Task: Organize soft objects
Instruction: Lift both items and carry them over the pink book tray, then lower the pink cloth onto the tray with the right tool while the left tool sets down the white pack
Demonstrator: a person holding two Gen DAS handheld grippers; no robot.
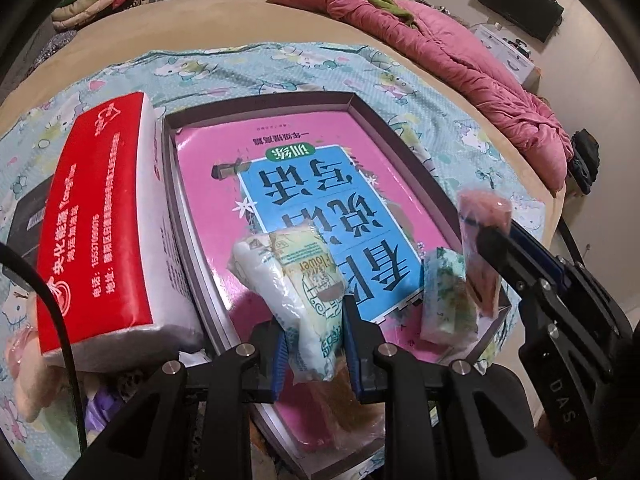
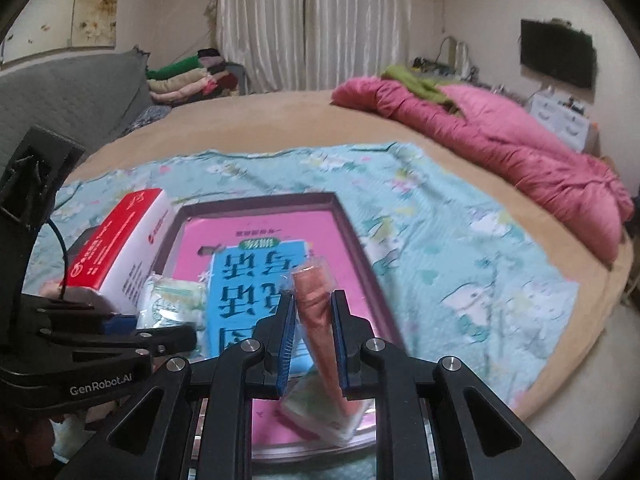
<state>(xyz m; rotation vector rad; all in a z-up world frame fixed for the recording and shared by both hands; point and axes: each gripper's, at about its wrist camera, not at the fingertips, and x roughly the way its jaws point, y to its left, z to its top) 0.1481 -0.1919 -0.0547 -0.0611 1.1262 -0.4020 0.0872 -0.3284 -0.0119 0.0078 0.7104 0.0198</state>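
Observation:
My left gripper (image 1: 314, 320) is shut on a white tissue pack with a green flower print (image 1: 296, 292), held over the shallow dark-rimmed box (image 1: 256, 102) that has a pink and blue book (image 1: 304, 184) lying in it. The same pack (image 2: 172, 300) shows beside the left gripper (image 2: 176, 334) in the right wrist view. My right gripper (image 2: 312, 312) is shut on a salmon-pink item in clear wrap (image 2: 320, 320), also over the box (image 2: 340, 216); this pink item (image 1: 482, 232) appears at the right of the left wrist view. A small green-patterned tissue pack (image 1: 448, 300) lies in the box's near right corner.
A big red and white tissue pack (image 1: 104, 216) leans against the box's left side. All sits on a light blue cartoon cloth (image 2: 440, 240) spread over a tan bed (image 2: 280, 120). A pink quilt (image 2: 500, 148) lies at the back right. Folded clothes (image 2: 184, 78) are stacked far left.

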